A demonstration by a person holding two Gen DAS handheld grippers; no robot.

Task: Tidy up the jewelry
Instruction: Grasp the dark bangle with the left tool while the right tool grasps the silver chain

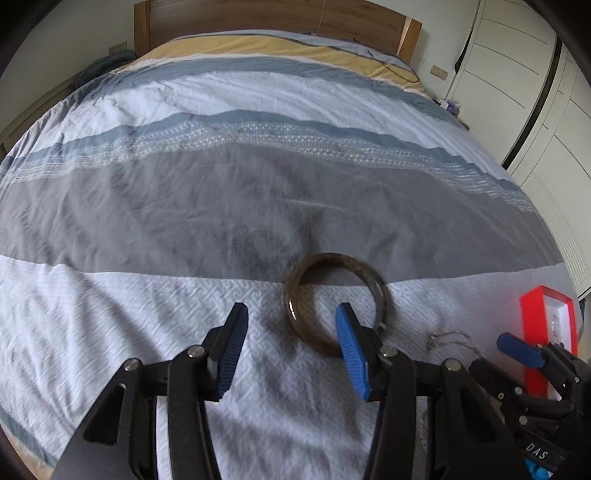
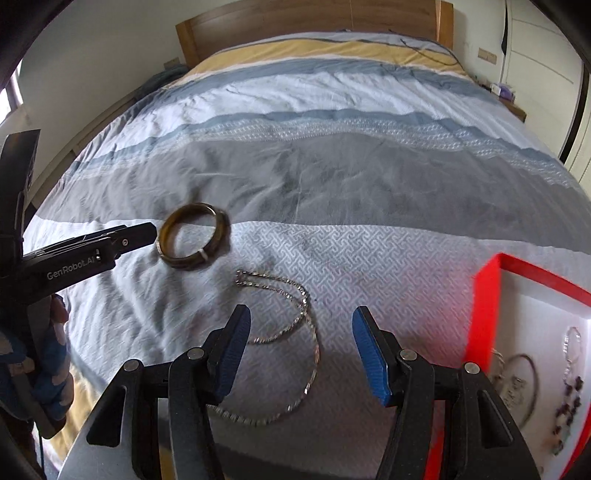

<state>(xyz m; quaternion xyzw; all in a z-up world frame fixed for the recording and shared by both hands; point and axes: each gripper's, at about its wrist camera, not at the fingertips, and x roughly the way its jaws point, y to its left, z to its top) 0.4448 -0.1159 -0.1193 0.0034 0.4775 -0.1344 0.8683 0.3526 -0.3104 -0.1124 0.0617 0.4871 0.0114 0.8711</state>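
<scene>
Left gripper [image 1: 291,325], black-framed with blue ribbed pads, jaws spread wide and holding nothing. The dark brown, glossy round bangle [image 1: 338,302] lies flat on the striped grey, blue and white bedspread [image 1: 184,206], just ahead of the jaws and offset toward the right-hand pad, whose tip overlaps the bangle's near rim in the left wrist view; whether pad and bangle touch cannot be told. In the right wrist view the left gripper's tip sits just beside the bangle's rim [image 2: 194,236].

Right gripper [image 2: 301,325], same build, jaws likewise wide apart and empty. The thin silver chain necklace [image 2: 295,332] lies in loose loops on the bedspread, running between and ahead of these jaws, untouched by either pad. To the right of the right jaw sits the red rectangular jewelry box with white lining [image 2: 484,317], containing a thin wire hoop [image 2: 528,384] and a dark beaded piece [image 2: 570,402].

Beyond both grippers, at the far end: a wooden headboard [image 2: 306,18].
</scene>
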